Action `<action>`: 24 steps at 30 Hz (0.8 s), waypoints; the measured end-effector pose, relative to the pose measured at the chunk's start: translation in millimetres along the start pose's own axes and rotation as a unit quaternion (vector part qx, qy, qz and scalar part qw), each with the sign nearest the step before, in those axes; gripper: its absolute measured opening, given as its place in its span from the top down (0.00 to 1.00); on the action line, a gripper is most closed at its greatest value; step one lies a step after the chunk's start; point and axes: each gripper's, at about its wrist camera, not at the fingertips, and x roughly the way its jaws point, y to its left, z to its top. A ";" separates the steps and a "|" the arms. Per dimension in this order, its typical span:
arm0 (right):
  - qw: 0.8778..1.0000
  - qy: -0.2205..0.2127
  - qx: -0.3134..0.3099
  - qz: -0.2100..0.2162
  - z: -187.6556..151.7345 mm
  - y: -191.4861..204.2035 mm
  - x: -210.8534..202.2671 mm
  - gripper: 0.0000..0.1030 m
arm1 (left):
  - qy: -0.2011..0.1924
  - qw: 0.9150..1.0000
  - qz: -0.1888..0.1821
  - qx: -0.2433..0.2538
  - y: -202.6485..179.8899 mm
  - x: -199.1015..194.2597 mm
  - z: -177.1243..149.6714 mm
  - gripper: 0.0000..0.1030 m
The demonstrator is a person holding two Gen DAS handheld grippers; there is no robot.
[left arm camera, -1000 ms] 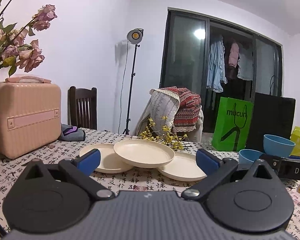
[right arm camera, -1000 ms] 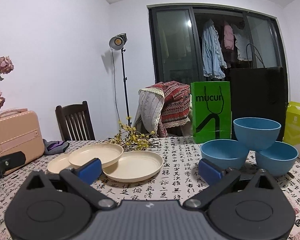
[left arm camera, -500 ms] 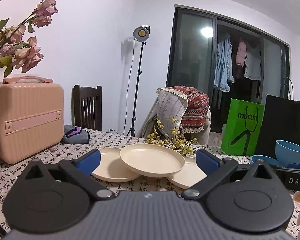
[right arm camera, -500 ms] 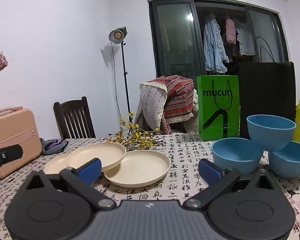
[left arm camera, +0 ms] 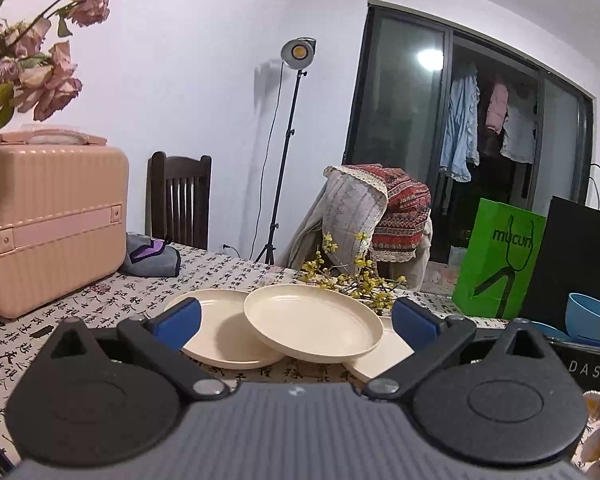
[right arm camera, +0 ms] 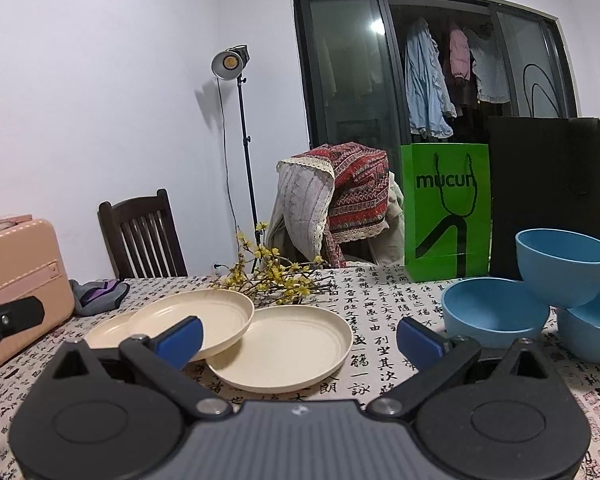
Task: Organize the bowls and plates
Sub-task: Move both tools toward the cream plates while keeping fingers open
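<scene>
Three cream plates lie on the patterned tablecloth. The top plate (left arm camera: 312, 322) rests tilted across a left plate (left arm camera: 216, 334) and a right plate (left arm camera: 380, 364). In the right wrist view the right plate (right arm camera: 284, 346) lies nearest and the top plate (right arm camera: 204, 316) overlaps the far left plate (right arm camera: 106, 330). Three blue bowls sit at the right: one bowl (right arm camera: 564, 266) is perched on two others (right arm camera: 494, 312) (right arm camera: 592, 330). My left gripper (left arm camera: 296, 322) is open, just short of the plates. My right gripper (right arm camera: 300, 340) is open, in front of the right plate.
A pink case (left arm camera: 48, 220) and pink flowers (left arm camera: 40, 68) stand at the left. A yellow flower sprig (right arm camera: 272, 276) lies behind the plates. A green bag (right arm camera: 446, 210) and a black bag (right arm camera: 548, 188) stand at the table's far edge. A grey pouch (left arm camera: 152, 258) lies by the case.
Both grippers have moved closer to the plates, which now look larger. Both stay open. No dish has moved.
</scene>
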 end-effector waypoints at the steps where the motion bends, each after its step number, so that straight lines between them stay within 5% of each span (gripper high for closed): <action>1: 1.000 0.001 -0.001 0.000 0.9 1.3 3.1 0.00 | 0.002 1.000 0.002 -0.002 0.9 3.0 1.1 0.00; 24: 1.000 0.005 -0.009 0.003 19.0 26.1 49.9 0.00 | 0.029 0.999 0.016 -0.013 18.6 56.4 20.1 0.00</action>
